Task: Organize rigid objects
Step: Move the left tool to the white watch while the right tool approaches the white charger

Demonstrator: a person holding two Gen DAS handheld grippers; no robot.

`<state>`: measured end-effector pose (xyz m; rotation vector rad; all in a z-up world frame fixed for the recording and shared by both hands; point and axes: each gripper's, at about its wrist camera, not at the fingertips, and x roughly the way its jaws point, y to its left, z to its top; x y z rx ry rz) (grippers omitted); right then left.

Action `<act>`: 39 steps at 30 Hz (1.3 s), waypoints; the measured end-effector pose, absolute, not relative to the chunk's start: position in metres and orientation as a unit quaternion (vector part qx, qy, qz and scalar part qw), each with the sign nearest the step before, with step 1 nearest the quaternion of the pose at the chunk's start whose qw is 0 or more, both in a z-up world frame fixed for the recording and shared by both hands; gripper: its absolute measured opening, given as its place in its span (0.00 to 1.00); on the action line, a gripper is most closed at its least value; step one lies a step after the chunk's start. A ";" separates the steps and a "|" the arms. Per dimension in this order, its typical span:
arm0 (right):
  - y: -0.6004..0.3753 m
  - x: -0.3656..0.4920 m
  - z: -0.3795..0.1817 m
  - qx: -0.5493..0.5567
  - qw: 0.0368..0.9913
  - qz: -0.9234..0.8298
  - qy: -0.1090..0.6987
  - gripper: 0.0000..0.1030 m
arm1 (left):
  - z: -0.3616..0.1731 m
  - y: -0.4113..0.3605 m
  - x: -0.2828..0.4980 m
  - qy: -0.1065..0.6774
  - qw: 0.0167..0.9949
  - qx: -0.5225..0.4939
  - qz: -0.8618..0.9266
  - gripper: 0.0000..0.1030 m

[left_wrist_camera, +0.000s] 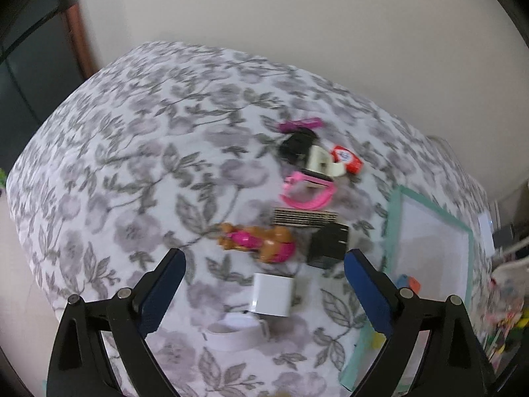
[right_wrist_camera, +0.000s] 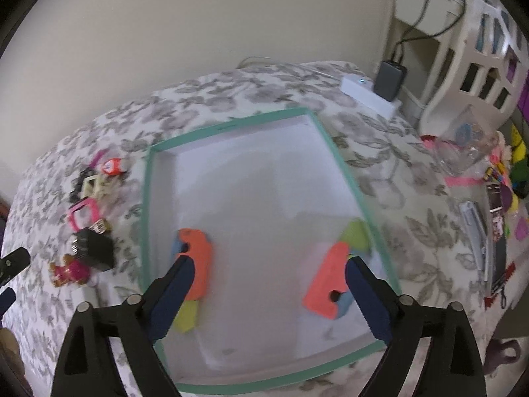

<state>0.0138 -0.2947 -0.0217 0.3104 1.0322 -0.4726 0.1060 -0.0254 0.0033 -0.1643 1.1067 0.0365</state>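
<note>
where floral bedspread meets cream wall, both grippers' jaws gape, empty.

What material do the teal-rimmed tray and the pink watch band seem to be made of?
Teal-rimmed tray: probably cardboard, matte; thin straight walls, flat white inside. Pink watch band: likely soft plastic or silicone, smooth; it holds a curved loop. Blur leaves both uncertain.
</note>
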 end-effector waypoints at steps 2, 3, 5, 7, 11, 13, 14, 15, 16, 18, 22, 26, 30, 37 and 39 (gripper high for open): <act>-0.285 0.016 -0.023 0.143 0.835 -0.213 0.486 1.00 | 0.000 -0.017 0.106 0.532 0.842 -0.085 0.024 1.00; -0.280 0.018 -0.023 0.140 0.837 -0.208 0.487 1.00 | -0.002 -0.012 0.106 0.536 0.839 -0.088 0.029 1.00; -0.270 0.020 -0.023 0.132 0.840 -0.198 0.487 1.00 | -0.003 -0.002 0.105 0.538 0.837 -0.089 0.044 1.00; -0.261 0.022 -0.023 0.121 0.845 -0.188 0.486 1.00 | -0.002 0.009 0.105 0.536 0.837 -0.094 0.059 1.00; -0.238 0.027 -0.016 0.118 0.857 -0.158 0.477 1.00 | 0.004 0.030 0.102 0.519 0.844 -0.107 0.088 1.00; -0.224 0.030 -0.012 0.118 0.865 -0.133 0.470 1.00 | 0.006 0.039 0.100 0.516 0.844 -0.110 0.101 1.00; -0.216 0.031 -0.011 0.118 0.867 -0.121 0.468 1.00 | 0.006 0.042 0.100 0.518 0.842 -0.113 0.102 1.00; -0.210 0.033 -0.011 0.119 0.869 -0.111 0.468 1.00 | 0.003 0.045 0.100 0.527 0.836 -0.114 0.102 1.00; -0.204 0.035 -0.012 0.122 0.869 -0.098 0.469 1.00 | 0.000 0.047 0.100 0.534 0.832 -0.114 0.102 1.00; -0.192 0.040 -0.017 0.128 0.866 -0.081 0.477 1.00 | -0.010 0.048 0.101 0.554 0.820 -0.105 0.103 1.00; -0.179 0.044 -0.030 0.117 0.855 -0.083 0.498 1.00 | -0.031 0.043 0.100 0.599 0.791 -0.081 0.099 1.00; -0.178 0.044 -0.041 0.108 0.842 -0.091 0.521 1.00 | -0.057 0.033 0.097 0.647 0.754 -0.093 0.061 1.00; -0.191 0.041 -0.042 0.120 0.836 -0.114 0.523 1.00 | -0.069 0.021 0.094 0.668 0.737 -0.095 0.035 1.00; -0.199 0.039 -0.044 0.130 0.831 -0.124 0.526 1.00 | -0.081 0.007 0.088 0.685 0.723 -0.094 0.009 0.97; -0.198 0.040 -0.044 0.126 0.831 -0.123 0.527 1.00 | -0.084 0.005 0.086 0.689 0.718 -0.100 0.002 0.86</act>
